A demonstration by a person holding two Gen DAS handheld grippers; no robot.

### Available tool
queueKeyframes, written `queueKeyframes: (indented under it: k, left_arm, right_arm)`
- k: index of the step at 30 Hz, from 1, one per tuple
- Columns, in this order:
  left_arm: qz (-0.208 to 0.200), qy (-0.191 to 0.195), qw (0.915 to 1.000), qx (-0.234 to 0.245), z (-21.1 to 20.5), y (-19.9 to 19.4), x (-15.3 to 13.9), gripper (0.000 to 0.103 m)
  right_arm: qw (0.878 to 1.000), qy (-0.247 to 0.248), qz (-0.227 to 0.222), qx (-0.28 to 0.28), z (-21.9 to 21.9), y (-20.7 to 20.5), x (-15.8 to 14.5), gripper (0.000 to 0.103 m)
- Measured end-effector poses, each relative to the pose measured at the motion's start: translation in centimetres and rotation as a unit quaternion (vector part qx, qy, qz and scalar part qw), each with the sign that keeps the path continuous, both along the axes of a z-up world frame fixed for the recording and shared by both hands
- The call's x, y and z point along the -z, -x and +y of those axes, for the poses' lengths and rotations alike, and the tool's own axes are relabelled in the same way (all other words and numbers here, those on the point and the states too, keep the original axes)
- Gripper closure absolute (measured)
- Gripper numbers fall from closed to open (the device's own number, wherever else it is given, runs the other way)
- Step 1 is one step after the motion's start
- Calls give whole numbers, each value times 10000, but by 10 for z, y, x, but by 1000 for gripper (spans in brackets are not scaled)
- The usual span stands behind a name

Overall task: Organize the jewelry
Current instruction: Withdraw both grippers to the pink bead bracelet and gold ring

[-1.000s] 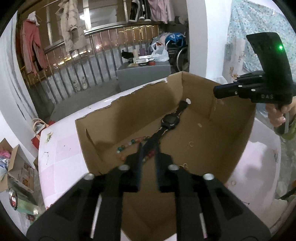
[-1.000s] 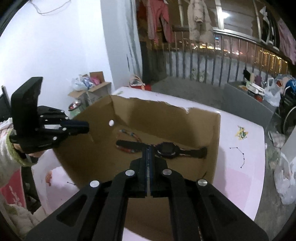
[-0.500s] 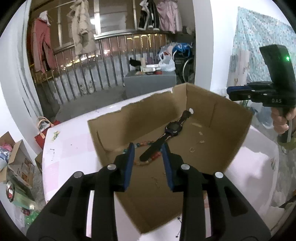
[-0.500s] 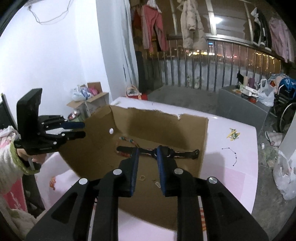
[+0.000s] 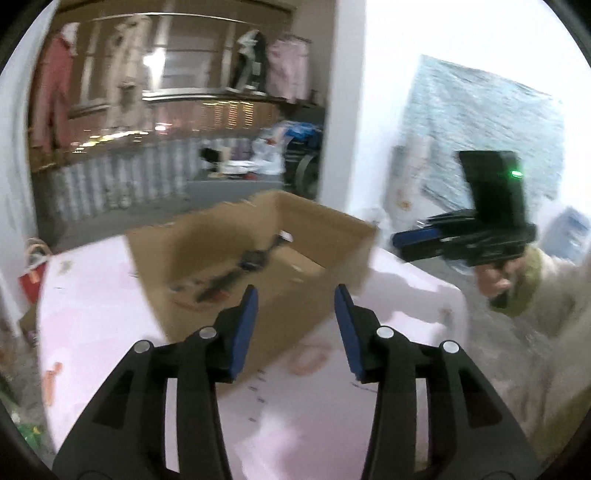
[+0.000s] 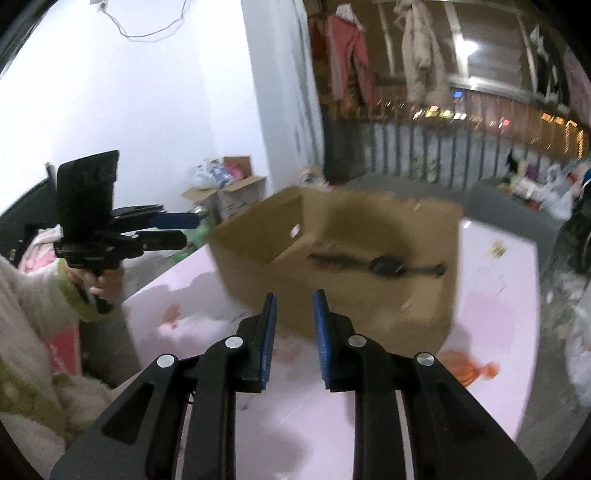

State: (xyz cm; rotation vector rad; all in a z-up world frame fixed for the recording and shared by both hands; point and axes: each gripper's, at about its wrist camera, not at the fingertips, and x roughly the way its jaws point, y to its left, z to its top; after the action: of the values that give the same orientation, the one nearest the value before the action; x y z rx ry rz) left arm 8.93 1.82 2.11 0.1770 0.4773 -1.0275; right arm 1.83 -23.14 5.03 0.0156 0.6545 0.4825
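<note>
Left tool [image 5: 295, 291], empty, opening, faces cardboard box [image 5: 295, 295] holding watch [image 5: 253, 258].

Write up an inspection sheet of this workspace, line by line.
Surface: pale pink table, faint stains, an orange blotch near the front.
Job's things: open cardboard box; black wristwatch lies flat inside with a beaded bracelet, blurred.
Clutter: small yellow scrap on the table beyond the box.
Grippers: left hand-held gripper empty, jaws opening; right hand-held gripper empty, jaws slightly apart; both short of the box.
Cables: thin wire on the white wall.
Surroundings: railing, hanging clothes, cartons and bags on the floor.
</note>
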Motion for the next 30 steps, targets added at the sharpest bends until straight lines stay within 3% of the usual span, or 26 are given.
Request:
queueKeyframes:
  k: [4, 11, 16, 23, 30]
  left_arm:
    - [182, -348, 9979, 513, -22, 4, 33, 61]
    - [54, -1139, 9902, 801, -55, -6, 81, 61]
    - [-88, -1432, 9842, 1039, -73, -11, 91, 62]
    - [-157, -1751, 9769, 1211, -82, -17, 101, 75]
    - [141, -1809, 9768, 1139, -86, -28, 110, 86]
  right_arm:
    - [9983, 187, 453, -305, 16, -3, 33, 82]
    - [9926, 690, 817, -574, 26, -22, 70, 82]
    - [9894, 878, 880, -750, 31, -39, 79, 83]
    - [9852, 1110, 891, -953, 37, -47, 83, 84]
    - [9834, 1134, 1046, -952, 34, -49, 89, 91]
